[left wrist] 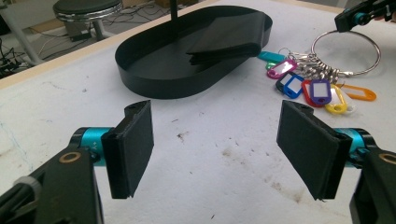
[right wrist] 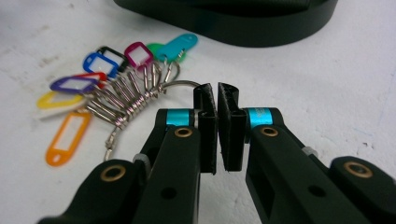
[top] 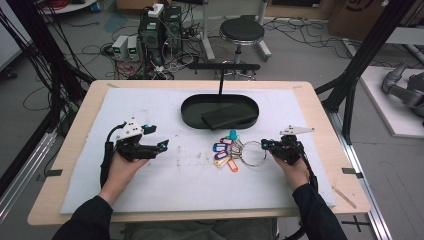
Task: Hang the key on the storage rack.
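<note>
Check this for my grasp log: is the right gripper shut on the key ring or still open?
Shut on it: the right gripper has its pads nearly together, and the key ring runs in between them.

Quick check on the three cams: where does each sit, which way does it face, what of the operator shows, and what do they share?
High view: above the person's side, looking forward and down on the white-covered table; both forearms, left gripper, right gripper.
Left gripper view: rides the left gripper, facing the black oval tray; open jaws.
Right gripper view: low on the right gripper, jaws shut on the large metal key ring with coloured plastic tags.
Shared: the tray and key ring appear in all three.
</note>
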